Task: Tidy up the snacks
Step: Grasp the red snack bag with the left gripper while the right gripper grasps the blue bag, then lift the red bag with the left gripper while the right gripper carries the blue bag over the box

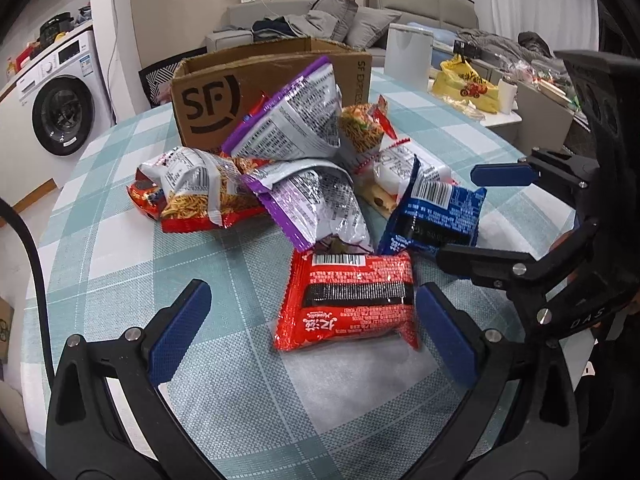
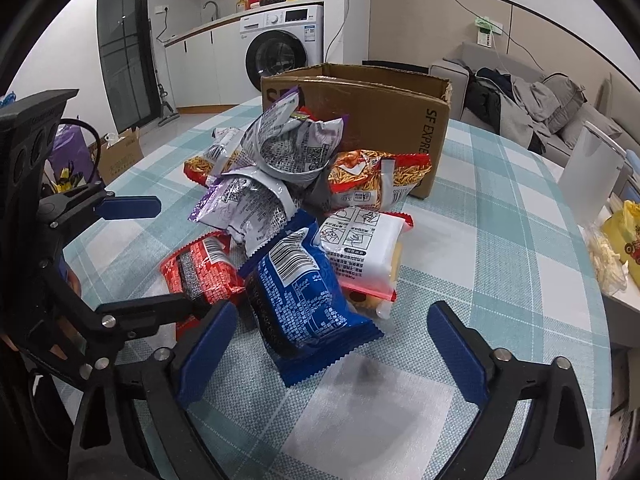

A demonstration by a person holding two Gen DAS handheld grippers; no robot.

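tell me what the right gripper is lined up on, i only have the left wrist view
Observer: Its own camera shows the right gripper wide open, with the blue packet lying between the fingers and neither pad visibly pressing on it.
Operator: whats right behind the blue one
Observer: A white packet with printed drawings and a red edge lies flat there; the blue packet's far end overlaps its side.
Operator: anything on the outer side of that gripper
Observer: Only checked tablecloth shows between the outer finger and the table's edge.
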